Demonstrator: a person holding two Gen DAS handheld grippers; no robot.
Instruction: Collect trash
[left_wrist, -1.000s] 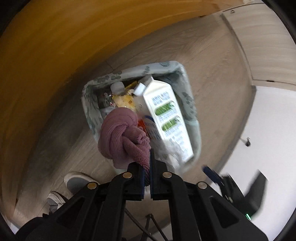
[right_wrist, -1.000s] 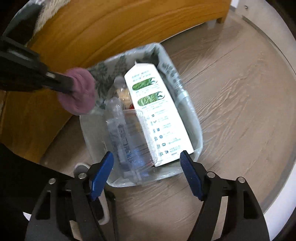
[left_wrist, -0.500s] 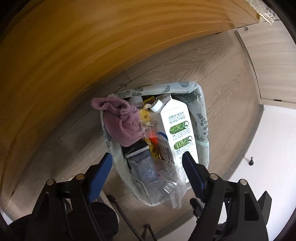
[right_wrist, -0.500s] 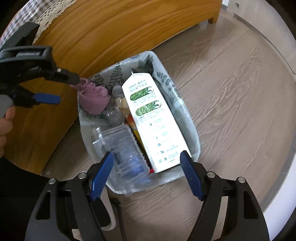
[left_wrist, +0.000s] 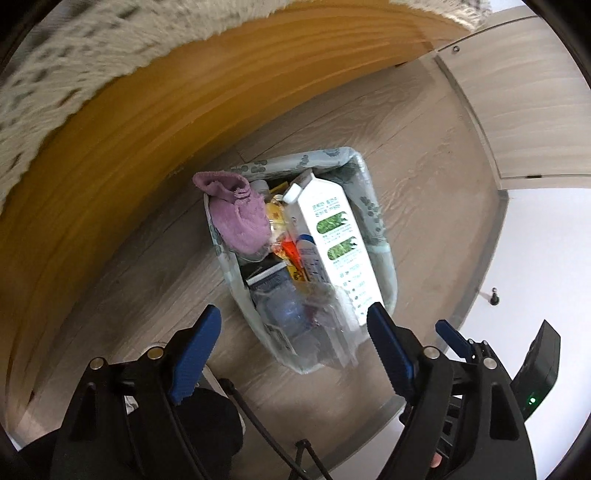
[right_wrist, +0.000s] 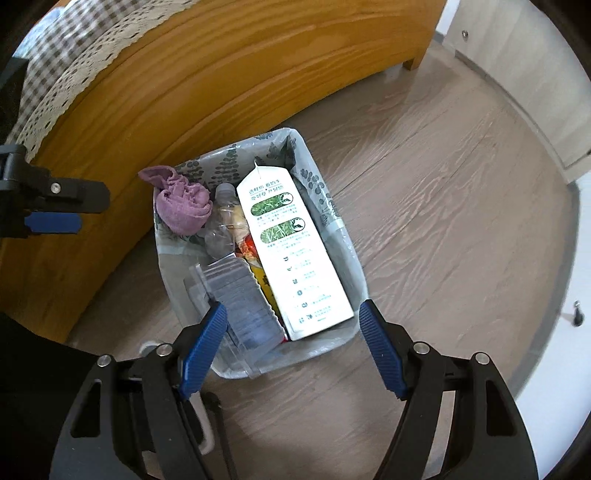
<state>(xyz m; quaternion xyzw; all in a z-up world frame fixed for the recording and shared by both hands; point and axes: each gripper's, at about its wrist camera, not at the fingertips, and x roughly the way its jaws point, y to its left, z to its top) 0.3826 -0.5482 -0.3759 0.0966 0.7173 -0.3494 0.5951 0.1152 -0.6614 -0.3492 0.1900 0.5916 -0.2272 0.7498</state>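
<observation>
Purple cloth (right_wrist: 183, 207) lying in far-left corner of lined trash bin (right_wrist: 343, 236), beside plastic bottle (right_wrist: 221, 225) and milk carton (right_wrist: 291, 254). Left gripper (left_wrist: 291, 339) jaws opening, nothing between. Right gripper (right_wrist: 290, 341) hanging spread, empty, above bin on wood floor (right_wrist: 443, 192).

White carton (right_wrist: 291, 254) in lined bin (right_wrist: 334, 221), frame centre: Korean-looking print above two green grass panels, rows of small icons and fine print below; too small to read. Yellow wrapper (right_wrist: 263, 280) beside it: print illegible.
</observation>
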